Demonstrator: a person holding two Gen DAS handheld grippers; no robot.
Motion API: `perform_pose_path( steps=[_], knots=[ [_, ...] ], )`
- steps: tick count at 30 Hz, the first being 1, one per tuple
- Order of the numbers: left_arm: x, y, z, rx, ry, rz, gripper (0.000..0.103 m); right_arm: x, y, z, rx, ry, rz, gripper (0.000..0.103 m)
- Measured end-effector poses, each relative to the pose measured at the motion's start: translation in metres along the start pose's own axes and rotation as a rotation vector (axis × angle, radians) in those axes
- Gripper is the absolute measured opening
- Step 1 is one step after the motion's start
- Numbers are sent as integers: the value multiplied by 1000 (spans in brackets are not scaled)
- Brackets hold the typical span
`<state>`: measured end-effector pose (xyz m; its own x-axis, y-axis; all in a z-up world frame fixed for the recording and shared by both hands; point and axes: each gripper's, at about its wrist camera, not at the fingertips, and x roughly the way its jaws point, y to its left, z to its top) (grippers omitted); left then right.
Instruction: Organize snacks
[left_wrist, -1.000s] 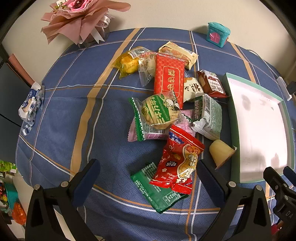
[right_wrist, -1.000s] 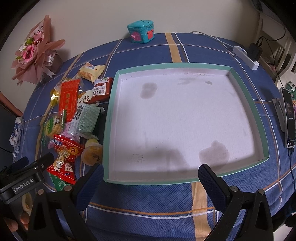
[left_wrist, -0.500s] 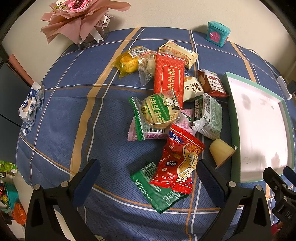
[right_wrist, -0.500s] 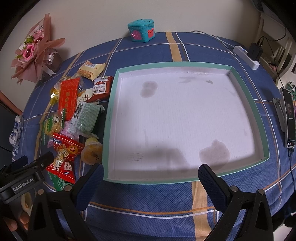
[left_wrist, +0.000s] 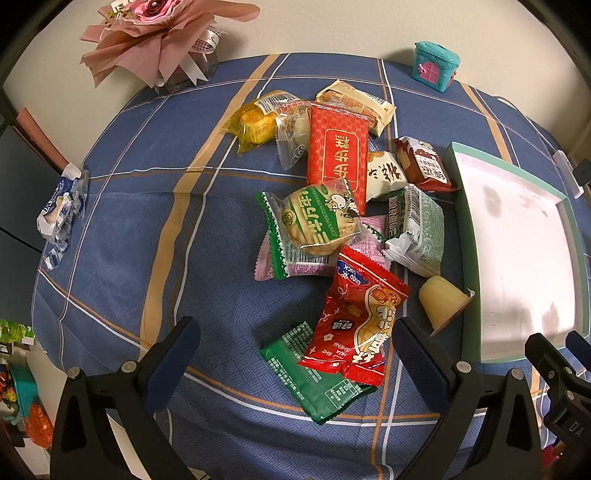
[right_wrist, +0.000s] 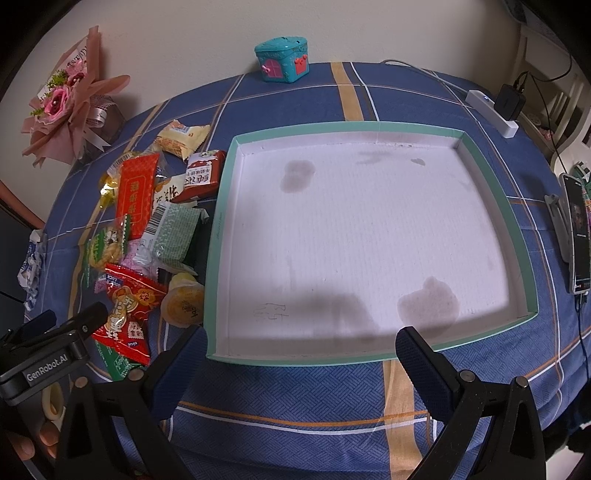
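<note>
Several wrapped snacks lie heaped on a blue plaid tablecloth. In the left wrist view my left gripper (left_wrist: 295, 339) hangs open just above the nearest ones, a red peanut packet (left_wrist: 360, 319) lying over a green packet (left_wrist: 317, 373). A yellow jelly cup (left_wrist: 441, 301) lies on its side against the green-rimmed white tray (left_wrist: 458, 206), which holds no snacks. In the right wrist view my right gripper (right_wrist: 301, 341) stands open over the near rim of the tray (right_wrist: 221, 236), with nothing between its fingers. The left gripper's body (right_wrist: 48, 354) shows at lower left there.
A pink bouquet (left_wrist: 159, 40) and a teal toy house (left_wrist: 436, 64) stand at the table's far edge. A crumpled blue-white wrapper (left_wrist: 61, 208) lies at the left edge. A power strip (right_wrist: 491, 110) and a phone on a stand (right_wrist: 576, 229) sit right of the tray.
Both views have crept slightly forward and down toward the table. No snack has moved and both grippers have stayed open.
</note>
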<state>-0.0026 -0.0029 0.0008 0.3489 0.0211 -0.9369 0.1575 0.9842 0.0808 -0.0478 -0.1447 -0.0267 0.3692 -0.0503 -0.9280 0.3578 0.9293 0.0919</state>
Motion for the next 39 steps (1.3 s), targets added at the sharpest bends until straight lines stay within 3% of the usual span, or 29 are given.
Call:
perform_pose_path(
  steps=[12,18,23,27,33,39],
  knots=[
    [2,4,-1,-19,6,10,103,0,3,1,-3,-2,13,103],
    [4,25,-4,-107,25,21,103,-12,11,9,20,-77,85,103],
    [7,39,-8,-170,40,-7,103,-11,30,12,-6,-81,142,103],
    [8,67,-12,-263,35,23,103,-9,48,16,-36,-93,178,102],
    [24,102,-17,-381,73,44,103,2,79,14,-105,-53,223,93],
    [37,111,-18,-413,106,26,103,16,103,11,-126,0,264,79]
  ],
)
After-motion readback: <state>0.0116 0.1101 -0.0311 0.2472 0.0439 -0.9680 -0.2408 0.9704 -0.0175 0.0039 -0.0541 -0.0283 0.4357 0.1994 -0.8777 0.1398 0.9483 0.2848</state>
